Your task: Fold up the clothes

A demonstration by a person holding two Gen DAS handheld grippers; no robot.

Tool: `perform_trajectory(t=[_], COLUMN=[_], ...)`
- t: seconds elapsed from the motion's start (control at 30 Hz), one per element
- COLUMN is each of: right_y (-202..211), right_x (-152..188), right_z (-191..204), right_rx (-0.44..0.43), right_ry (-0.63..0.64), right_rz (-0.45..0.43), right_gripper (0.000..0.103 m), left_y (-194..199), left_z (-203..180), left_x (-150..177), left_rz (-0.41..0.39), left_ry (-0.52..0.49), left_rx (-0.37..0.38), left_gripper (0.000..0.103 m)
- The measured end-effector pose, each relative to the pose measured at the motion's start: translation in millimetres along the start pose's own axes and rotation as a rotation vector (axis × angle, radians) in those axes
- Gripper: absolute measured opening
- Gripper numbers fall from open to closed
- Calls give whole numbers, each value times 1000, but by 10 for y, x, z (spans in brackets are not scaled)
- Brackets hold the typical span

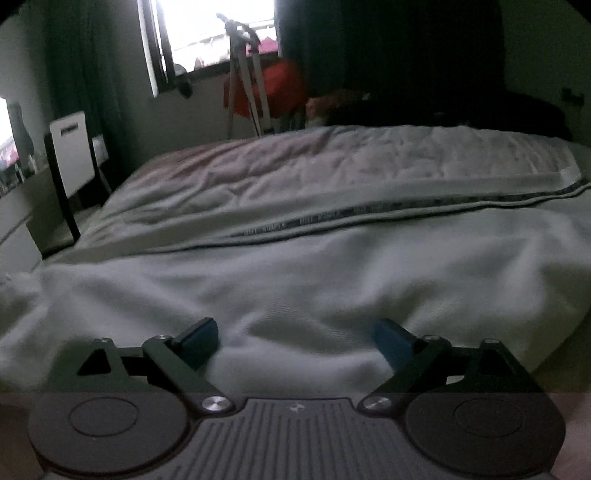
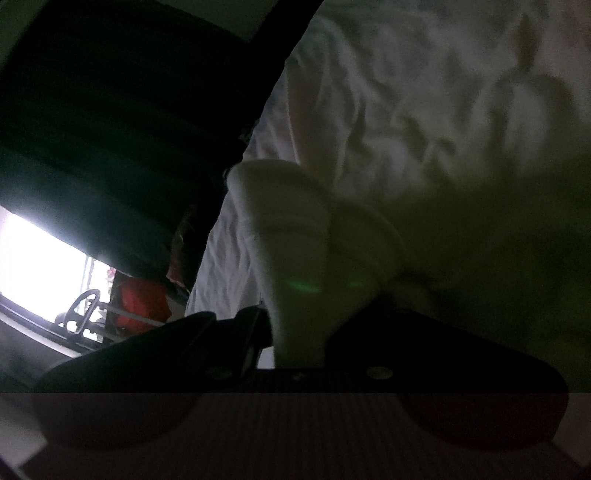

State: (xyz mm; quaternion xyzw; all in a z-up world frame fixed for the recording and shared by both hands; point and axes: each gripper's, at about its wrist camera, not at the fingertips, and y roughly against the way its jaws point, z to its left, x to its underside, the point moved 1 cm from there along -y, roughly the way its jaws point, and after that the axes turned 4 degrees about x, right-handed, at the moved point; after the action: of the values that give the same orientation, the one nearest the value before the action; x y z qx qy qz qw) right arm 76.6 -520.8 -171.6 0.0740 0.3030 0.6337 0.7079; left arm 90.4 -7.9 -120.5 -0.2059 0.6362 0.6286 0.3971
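The left gripper [image 1: 295, 339] has its fingers spread wide, with nothing pinched; the white garment [image 1: 295, 280] lies just under and ahead of them on the bed [image 1: 332, 166]. The right gripper [image 2: 299, 332] is clamped on a bunched fold of the same white cloth [image 2: 295, 240]. Beyond the bed stands a window [image 1: 214, 33].
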Motion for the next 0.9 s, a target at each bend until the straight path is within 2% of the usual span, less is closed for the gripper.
perform_trajectory(t=[0.27, 0.33, 0.47, 0.6, 0.7, 0.83, 0.9], right_y=[120, 191, 425, 783, 1065, 1243, 1243], right_x=[47, 83, 307, 908, 1552, 2433, 2884], right_z=[225, 406, 936, 1527, 1802, 1880, 1805], right_rx=[28, 33, 18, -60, -195, -355, -419], right_ry=[132, 227, 512, 908, 1187, 1481, 1615], right_rz=[-48, -83, -206, -360, -434, -425, -366], right_gripper=[13, 13, 13, 13, 13, 13, 13], left_y=[25, 61, 161, 307, 415, 557, 598], left_z=[56, 68, 113, 196, 311, 494, 567], left_x=[-48, -64, -129, -216, -274, -331, -343], left_rz=[8, 4, -31, -105, -150, -196, -205], left_ry=[14, 24, 53, 84, 144, 235, 270], left_rx=[3, 7, 15, 13, 19, 20, 20], left_gripper=[95, 95, 95, 95, 95, 95, 95])
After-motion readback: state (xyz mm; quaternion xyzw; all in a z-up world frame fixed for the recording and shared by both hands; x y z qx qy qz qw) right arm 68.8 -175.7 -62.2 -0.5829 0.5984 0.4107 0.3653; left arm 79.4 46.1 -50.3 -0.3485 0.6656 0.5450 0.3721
